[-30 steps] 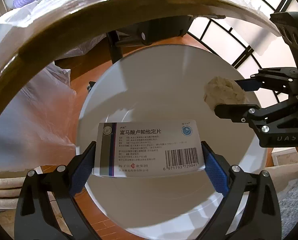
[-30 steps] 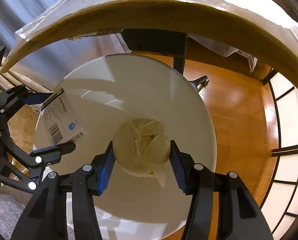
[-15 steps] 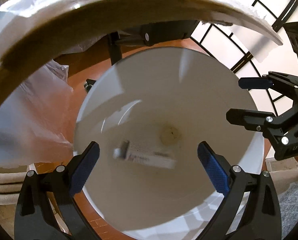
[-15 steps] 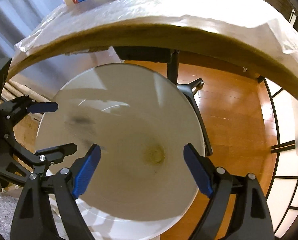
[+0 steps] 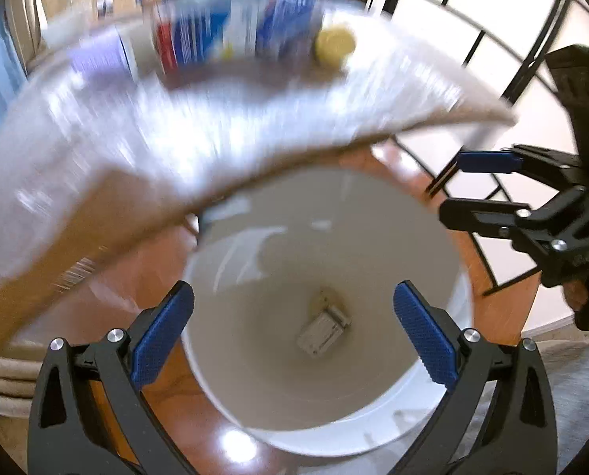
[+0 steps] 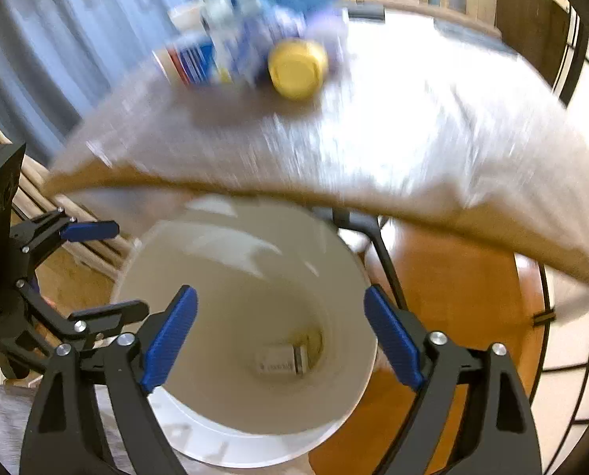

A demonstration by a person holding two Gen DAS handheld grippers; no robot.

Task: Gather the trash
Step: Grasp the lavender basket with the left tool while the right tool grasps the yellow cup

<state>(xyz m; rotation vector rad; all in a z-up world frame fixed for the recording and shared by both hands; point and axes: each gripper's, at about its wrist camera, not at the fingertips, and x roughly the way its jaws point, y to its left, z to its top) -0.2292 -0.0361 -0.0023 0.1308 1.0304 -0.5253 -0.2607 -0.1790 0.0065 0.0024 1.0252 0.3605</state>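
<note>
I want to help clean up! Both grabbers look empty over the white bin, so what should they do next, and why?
Probably lift toward the table for more trash. The left gripper is open and empty; the right gripper is opening, also empty. A small box already lies at the bottom of the white bin, while a blurry yellow thing and blue packages sit on the table.

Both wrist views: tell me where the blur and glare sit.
Left wrist view: the table top and the boxes on it are smeared by motion; the bin and the left gripper are sharper; a glare spot lies on the floor. Right wrist view: the table is likewise smeared and blown out white; the yellow cap is soft.
</note>
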